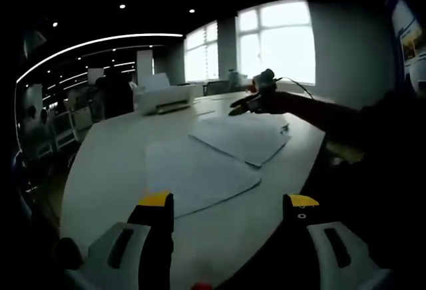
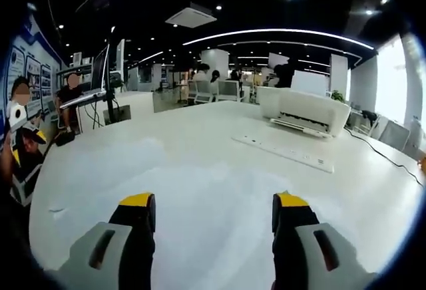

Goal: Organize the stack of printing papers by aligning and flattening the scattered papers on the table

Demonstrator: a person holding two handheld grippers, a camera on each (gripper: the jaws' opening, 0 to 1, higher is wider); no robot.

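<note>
In the left gripper view, the left gripper sits at the bottom of the frame with its jaws spread wide and nothing between them. Just past it, in the middle of the frame, lie two separate spreads of paper on the table: a near sheet and a far pile, skewed to each other and overlapping at one corner. Beyond them, right of centre, the right gripper hovers above the table; I cannot tell from there how its jaws stand. A printer sits at the upper left.

In the right gripper view its jaws show spread and empty over the white table, with a power strip and the printer farther off.

Likely risk: pushing thin sheets with hard jaw tips could buckle or crease them, or slide one off the table edge.
</note>
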